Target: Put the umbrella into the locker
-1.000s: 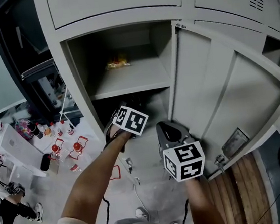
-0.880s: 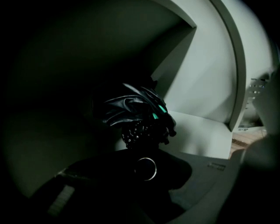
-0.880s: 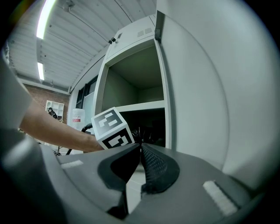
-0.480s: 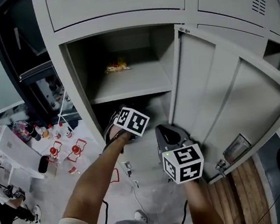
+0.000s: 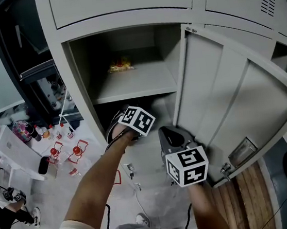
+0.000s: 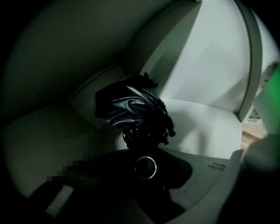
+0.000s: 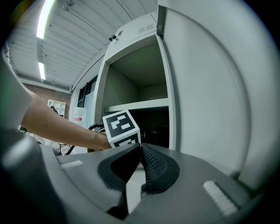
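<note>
left gripper [image 5: 119,133] — jaws opening round umbrella [image 6: 131,106] in locker [image 5: 71,84] | right gripper [image 7: 140,151] — jaws clenched, empty

One umbrella [image 6: 131,107], one open locker [image 5: 71,78], one yellow packet [image 5: 120,65], one left gripper [image 5: 120,131], one right gripper [image 7: 141,148]

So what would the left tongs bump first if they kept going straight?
The black umbrella, lying in the locker. It sits straight ahead of the left tongs, which are opening with what looks like its handle between them.

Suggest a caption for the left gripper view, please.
Folded black umbrella inside the dim locker, its handle between the left gripper's opening jaws.
</note>
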`<state>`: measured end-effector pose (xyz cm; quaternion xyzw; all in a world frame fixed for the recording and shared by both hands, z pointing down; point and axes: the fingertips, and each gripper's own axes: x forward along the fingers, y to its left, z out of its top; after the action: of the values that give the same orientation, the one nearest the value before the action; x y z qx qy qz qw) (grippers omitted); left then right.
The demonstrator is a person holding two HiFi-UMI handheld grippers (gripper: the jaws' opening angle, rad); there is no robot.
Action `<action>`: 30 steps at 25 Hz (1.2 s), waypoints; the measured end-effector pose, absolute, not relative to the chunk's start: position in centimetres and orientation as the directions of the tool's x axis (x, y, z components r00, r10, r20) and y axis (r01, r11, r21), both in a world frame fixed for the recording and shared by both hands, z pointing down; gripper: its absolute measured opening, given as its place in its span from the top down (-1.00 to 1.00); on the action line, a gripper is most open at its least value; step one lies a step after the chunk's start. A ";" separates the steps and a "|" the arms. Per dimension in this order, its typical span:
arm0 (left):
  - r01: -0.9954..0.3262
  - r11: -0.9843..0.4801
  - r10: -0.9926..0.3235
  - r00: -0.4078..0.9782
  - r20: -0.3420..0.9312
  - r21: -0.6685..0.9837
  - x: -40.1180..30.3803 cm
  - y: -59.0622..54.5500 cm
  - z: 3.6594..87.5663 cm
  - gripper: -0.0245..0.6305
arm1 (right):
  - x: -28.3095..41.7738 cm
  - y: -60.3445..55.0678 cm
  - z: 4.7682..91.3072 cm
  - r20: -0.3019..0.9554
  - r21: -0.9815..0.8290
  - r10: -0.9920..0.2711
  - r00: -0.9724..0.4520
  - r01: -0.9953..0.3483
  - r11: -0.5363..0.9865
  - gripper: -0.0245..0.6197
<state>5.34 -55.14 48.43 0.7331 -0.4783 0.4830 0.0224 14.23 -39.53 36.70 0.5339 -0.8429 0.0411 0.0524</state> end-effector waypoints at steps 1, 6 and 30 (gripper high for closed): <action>-0.722 -0.542 -0.679 0.075 0.730 -0.430 5.3 -55.2 48.4 0.53 | 14.2 -39.5 36.7 0.132 -0.014 -0.896 -0.425 -0.904 0.427 0.90; -0.695 -0.554 -0.670 0.046 0.741 -0.459 5.1 -55.1 48.6 0.51 | 14.4 -39.5 36.7 0.132 -0.017 -0.895 -0.426 -0.904 0.428 0.90; -0.812 -0.529 -0.732 0.288 0.617 -0.248 6.7 -51.1 44.7 -0.08 | 13.1 -37.6 37.0 0.163 -0.027 -0.853 -0.495 -0.867 0.498 0.90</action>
<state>6.71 -51.06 44.66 0.8006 -0.4820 0.3514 0.0566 13.07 -37.57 37.01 0.4982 -0.8631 0.0525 0.0642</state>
